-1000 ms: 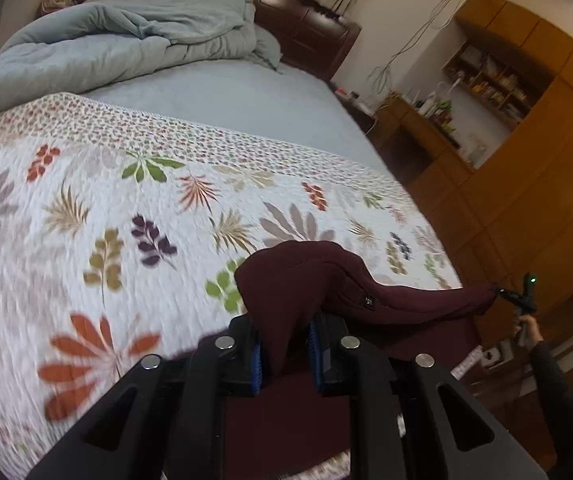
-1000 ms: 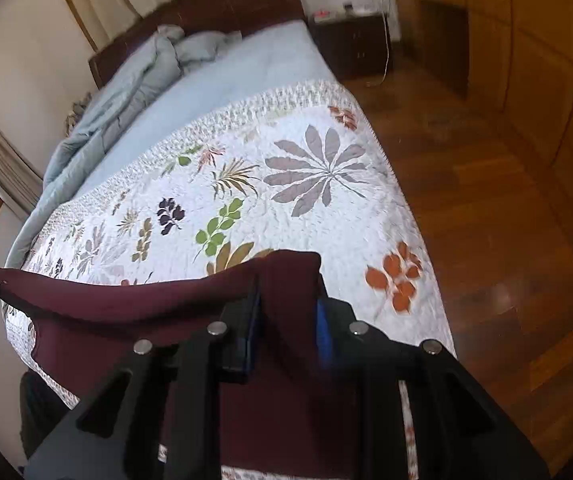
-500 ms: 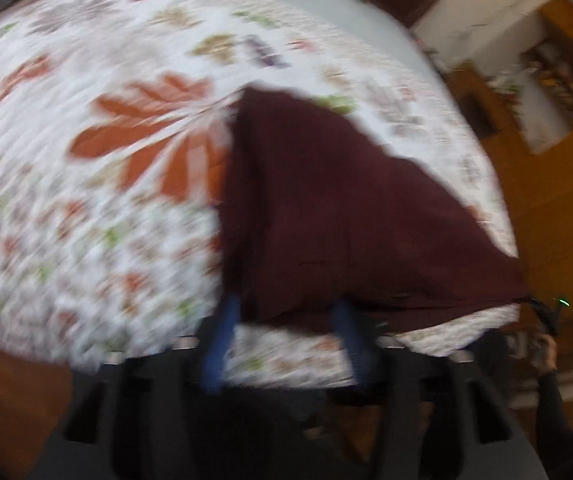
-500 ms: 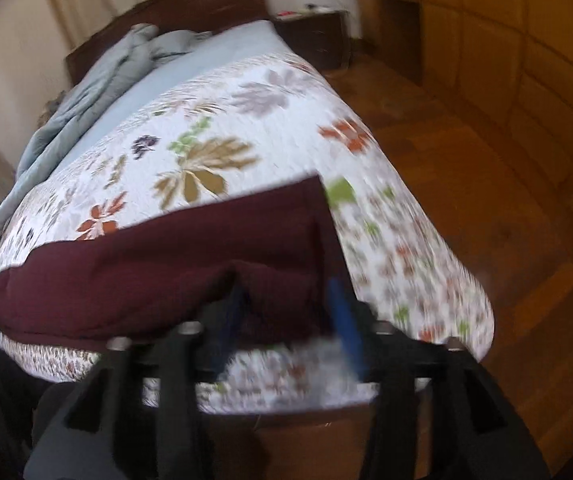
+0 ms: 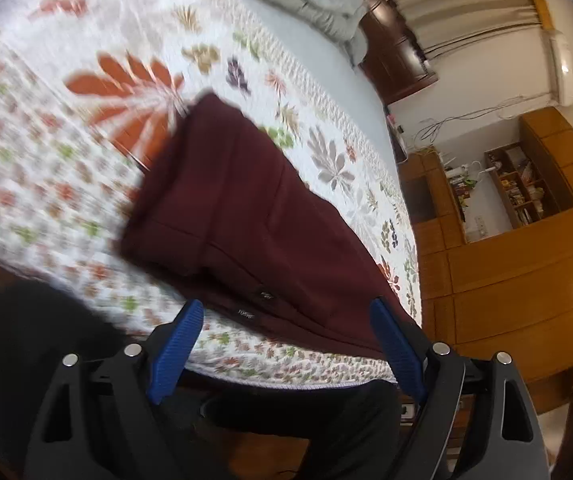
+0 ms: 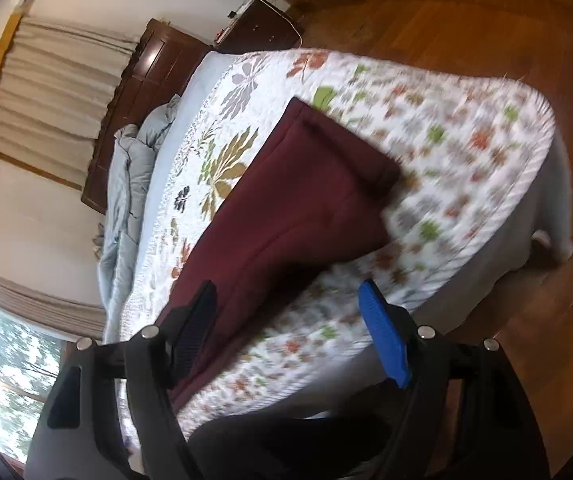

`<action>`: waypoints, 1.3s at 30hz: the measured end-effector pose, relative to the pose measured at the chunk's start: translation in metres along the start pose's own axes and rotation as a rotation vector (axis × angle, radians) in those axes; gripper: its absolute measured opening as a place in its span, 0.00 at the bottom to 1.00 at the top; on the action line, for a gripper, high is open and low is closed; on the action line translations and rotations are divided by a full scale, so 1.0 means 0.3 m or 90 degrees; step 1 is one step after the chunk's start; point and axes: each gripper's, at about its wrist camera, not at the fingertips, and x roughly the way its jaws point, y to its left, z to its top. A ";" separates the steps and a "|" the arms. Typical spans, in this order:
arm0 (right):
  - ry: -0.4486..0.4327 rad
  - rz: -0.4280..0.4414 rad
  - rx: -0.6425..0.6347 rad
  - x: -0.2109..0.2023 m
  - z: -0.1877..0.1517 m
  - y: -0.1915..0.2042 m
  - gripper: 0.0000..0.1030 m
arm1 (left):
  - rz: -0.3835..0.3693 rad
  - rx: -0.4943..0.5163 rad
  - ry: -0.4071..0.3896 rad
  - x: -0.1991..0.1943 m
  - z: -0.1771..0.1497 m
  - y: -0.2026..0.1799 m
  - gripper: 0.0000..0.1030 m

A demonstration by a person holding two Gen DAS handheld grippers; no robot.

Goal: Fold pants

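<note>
Both your left gripper (image 5: 286, 340) and right gripper (image 6: 286, 332) have jaws released, holding nothing. The maroon pants (image 5: 246, 216) lie ahead of the jaws on the floral quilt (image 5: 46, 160); regrip one end squarely before folding.

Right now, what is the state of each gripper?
Left gripper: open, holding nothing.
Right gripper: open, holding nothing; dark maroon fabric pants lie on the floral quilted bedspread.

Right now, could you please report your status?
Left gripper open, right gripper open. Dark maroon fabric pants released, lying on floral quilted bedspread. Nothing blocking.
</note>
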 end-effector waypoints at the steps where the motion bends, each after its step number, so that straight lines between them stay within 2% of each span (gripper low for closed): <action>1: 0.003 0.000 -0.004 0.010 -0.006 0.013 0.72 | 0.034 -0.009 0.003 0.033 0.012 0.009 0.83; 2: 0.008 0.003 -0.010 0.024 -0.014 0.032 0.72 | 0.072 -0.028 0.009 0.070 0.029 0.028 0.83; 4: 0.017 0.005 -0.017 0.039 -0.023 0.054 0.73 | 0.068 -0.055 0.008 0.095 0.043 0.054 0.83; 11: 0.025 0.002 -0.030 0.067 -0.033 0.078 0.74 | 0.088 -0.082 -0.006 0.172 0.109 0.085 0.81; 12: 0.025 0.001 -0.028 0.074 -0.032 0.075 0.74 | 0.090 -0.075 -0.025 0.187 0.115 0.078 0.64; 13: 0.025 0.000 -0.027 0.079 -0.032 0.071 0.74 | 0.095 -0.061 -0.040 0.187 0.116 0.064 0.39; 14: 0.024 -0.002 -0.025 0.086 -0.032 0.068 0.75 | 0.089 -0.044 -0.051 0.193 0.126 0.054 0.31; 15: 0.023 -0.002 -0.024 0.090 -0.031 0.068 0.75 | 0.056 -0.024 -0.075 0.194 0.139 0.037 0.25; 16: 0.021 -0.001 -0.024 0.091 -0.028 0.065 0.75 | 0.011 0.003 -0.112 0.175 0.142 0.016 0.22; 17: 0.015 0.000 -0.025 0.092 -0.026 0.066 0.75 | -0.028 0.065 -0.163 0.141 0.132 -0.028 0.21; 18: 0.010 0.002 -0.024 0.089 -0.025 0.060 0.75 | -0.025 0.128 -0.206 0.112 0.112 -0.068 0.20; 19: 0.004 0.005 -0.022 0.086 -0.024 0.057 0.75 | -0.011 0.157 -0.230 0.103 0.091 -0.086 0.20; 20: 0.002 0.006 -0.021 0.081 -0.025 0.051 0.75 | -0.005 0.133 -0.229 0.107 0.089 -0.065 0.20; 22: 0.003 0.003 -0.023 0.083 -0.030 0.045 0.75 | 0.011 -0.013 -0.160 0.167 0.102 0.060 0.20; 23: 0.002 -0.001 -0.017 0.084 -0.031 0.039 0.75 | 0.030 -0.061 -0.125 0.199 0.099 0.109 0.20; 24: 0.001 -0.002 -0.010 0.080 -0.033 0.030 0.75 | 0.043 -0.103 -0.093 0.228 0.084 0.153 0.21; 25: 0.000 -0.002 -0.003 0.076 -0.032 0.026 0.75 | 0.041 -0.118 -0.083 0.234 0.072 0.168 0.22; 31: -0.061 0.020 0.064 -0.002 -0.004 0.008 0.74 | 0.029 -0.129 -0.067 0.223 0.063 0.163 0.33; 34: -0.056 0.038 0.102 0.009 0.014 -0.003 0.71 | 0.027 -0.123 -0.061 0.232 0.092 0.162 0.42; 37: -0.054 0.030 0.117 0.030 0.025 -0.002 0.69 | 0.027 -0.116 -0.059 0.236 0.117 0.152 0.48; 39: -0.054 0.023 0.134 0.043 0.037 -0.007 0.63 | 0.031 -0.113 -0.057 0.246 0.126 0.145 0.50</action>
